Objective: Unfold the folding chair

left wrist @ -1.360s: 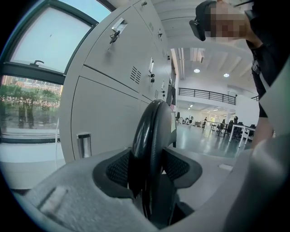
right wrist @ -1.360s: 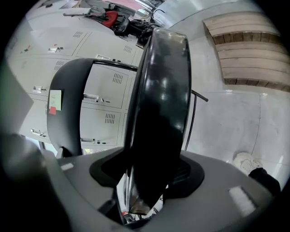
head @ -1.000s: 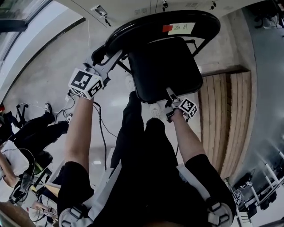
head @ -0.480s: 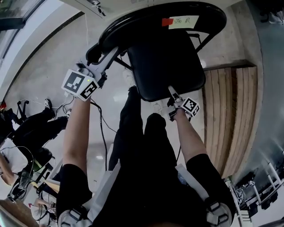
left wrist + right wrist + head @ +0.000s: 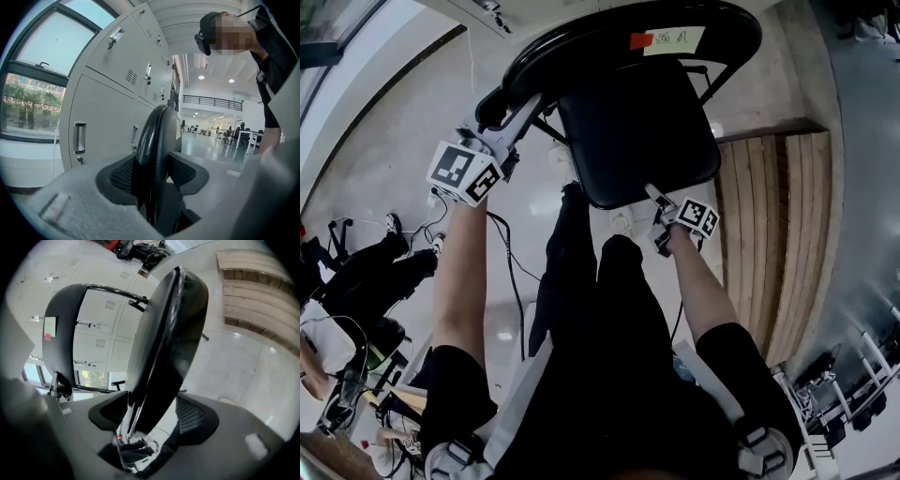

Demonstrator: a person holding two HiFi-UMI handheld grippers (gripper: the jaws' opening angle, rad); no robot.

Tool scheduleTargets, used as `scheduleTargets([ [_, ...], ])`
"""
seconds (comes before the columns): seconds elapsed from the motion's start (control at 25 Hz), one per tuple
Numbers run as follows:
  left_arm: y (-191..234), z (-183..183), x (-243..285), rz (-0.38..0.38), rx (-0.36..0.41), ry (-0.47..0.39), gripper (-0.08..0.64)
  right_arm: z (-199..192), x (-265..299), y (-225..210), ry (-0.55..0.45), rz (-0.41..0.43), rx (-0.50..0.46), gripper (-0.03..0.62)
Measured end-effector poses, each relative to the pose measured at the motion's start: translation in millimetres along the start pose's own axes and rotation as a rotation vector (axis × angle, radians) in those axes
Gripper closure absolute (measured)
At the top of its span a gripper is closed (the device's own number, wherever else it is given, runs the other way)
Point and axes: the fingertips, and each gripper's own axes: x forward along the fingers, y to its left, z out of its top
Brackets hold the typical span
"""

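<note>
The pale glossy floor (image 5: 384,141) carries the folding chair (image 5: 637,122), which stands just before the person's legs, beside a wooden platform (image 5: 778,244). The left claw (image 5: 514,111) pinches the backrest rim (image 5: 154,140). The right claw (image 5: 654,197) has just been opening, and the seat edge (image 5: 164,357) is between its spread jaws.

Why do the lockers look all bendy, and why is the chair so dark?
Left gripper view: the wide lens bends the lockers, blackens the corners, and the window glares bright. Right gripper view: the folding chair is black against bright surroundings and very close, so its near edge looks soft. Head view: the floor curves too, with pale shiny patches.
</note>
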Motion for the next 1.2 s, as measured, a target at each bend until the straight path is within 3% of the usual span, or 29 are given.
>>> scheduleTargets([
  [0.12,0,-7,-1,-0.006,-0.018,0.017,0.360,-1,-27,-5,0.023,-0.150,-0.118,0.342],
  [0.2,0,-10,-2,-0.006,-0.030,0.032,0.360,6,-46,3,0.011,-0.253,-0.254,0.408],
  [0.4,-2,-13,0,-0.023,-0.045,0.061,0.360,25,-56,73,0.021,-0.415,-0.864,0.495],
  [0.48,-2,-12,1,-0.030,-0.046,0.065,0.362,29,-38,92,0.033,-0.422,-0.980,0.502],
  [0.6,2,-12,5,-0.036,-0.051,0.073,0.362,23,-3,92,0.110,-0.446,-0.995,0.515],
  [0.84,17,-12,15,-0.052,-0.062,0.075,0.362,-3,28,49,0.301,-0.570,-1.019,0.535],
  [1.2,45,-13,32,-0.048,-0.062,0.045,0.359,-6,50,29,0.338,-0.567,-1.024,0.538],
])
